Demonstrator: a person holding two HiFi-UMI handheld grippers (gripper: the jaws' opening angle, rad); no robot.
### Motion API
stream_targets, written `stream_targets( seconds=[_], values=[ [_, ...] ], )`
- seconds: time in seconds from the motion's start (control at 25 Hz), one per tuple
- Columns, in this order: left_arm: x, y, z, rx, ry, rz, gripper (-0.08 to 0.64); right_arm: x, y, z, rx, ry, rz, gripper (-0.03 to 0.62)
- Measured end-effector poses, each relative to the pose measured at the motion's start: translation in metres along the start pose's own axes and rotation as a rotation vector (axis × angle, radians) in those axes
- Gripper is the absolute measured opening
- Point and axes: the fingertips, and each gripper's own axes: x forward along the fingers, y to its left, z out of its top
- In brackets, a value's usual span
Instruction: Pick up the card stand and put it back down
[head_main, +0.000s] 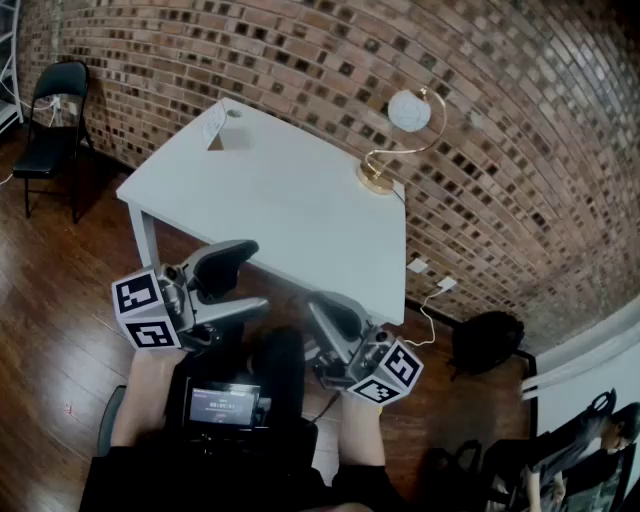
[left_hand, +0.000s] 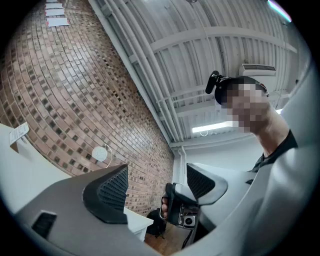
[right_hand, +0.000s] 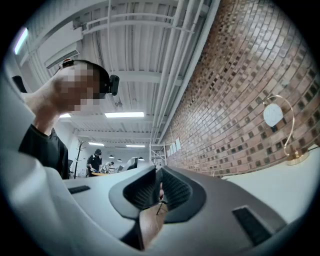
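While card stand (head_main: 215, 127) sits upright at table (head_main: 285, 205) corner, left gripper (head_main: 248, 278) fingers wide, right gripper (right_hand: 159, 187) fingers together.

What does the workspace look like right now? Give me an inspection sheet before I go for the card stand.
Surface: white table, mostly bare.
Job's things: card stand stands at the table's far left corner, untouched.
Clutter: gold lamp with a round white shade, at the table's right edge.
Grippers: left gripper open, nothing between its jaws; right gripper jaws almost together, nothing between them; both short of the table's near edge.
Cables: white plug and cable on the floor right of the table.
Surroundings: brick wall, wooden floor, black folding chair, black bag.
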Motion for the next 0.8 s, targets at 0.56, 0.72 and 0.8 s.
stream_targets(
  seconds=[0.56,0.72,0.8],
  values=[
    [-0.021,0.021,-0.002,-0.014,0.003,0.078,0.361,0.039,0.004,-0.034,0.112,0.032,0.097,0.061],
    [-0.015,0.029,-0.006,-0.021,0.020,0.077,0.360,0.042,-0.007,-0.037,0.121,0.036,0.107,0.061],
    [-0.014,0.042,-0.006,-0.026,0.020,0.084,0.360,0.051,-0.019,-0.035,0.121,0.028,0.104,0.061]
  ],
)
